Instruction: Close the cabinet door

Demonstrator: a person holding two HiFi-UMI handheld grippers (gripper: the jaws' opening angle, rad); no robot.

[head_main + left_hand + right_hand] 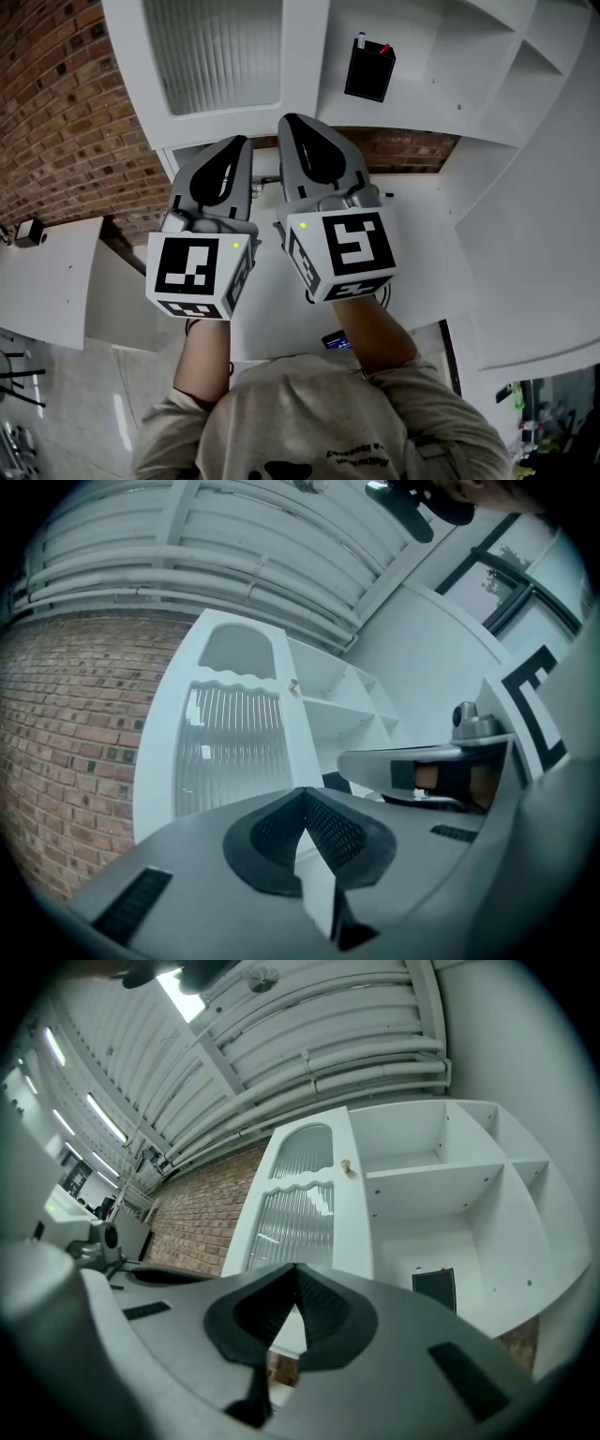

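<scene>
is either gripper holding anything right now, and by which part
Nothing is held. The left gripper and right gripper are both shut, jaw tips together and empty; neither touches the open cabinet door.

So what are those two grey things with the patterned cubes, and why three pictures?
No robot here: a person holds a tool in each hand, the left hand-held gripper and the right hand-held gripper; the cubes are part of them. The head view comes from a camera on the person's head, looking down. The other two come from cameras riding on each one, looking along its jaws. Both are shut and hold nothing. Ahead stands a white cabinet, its door open, a black box inside.
</scene>
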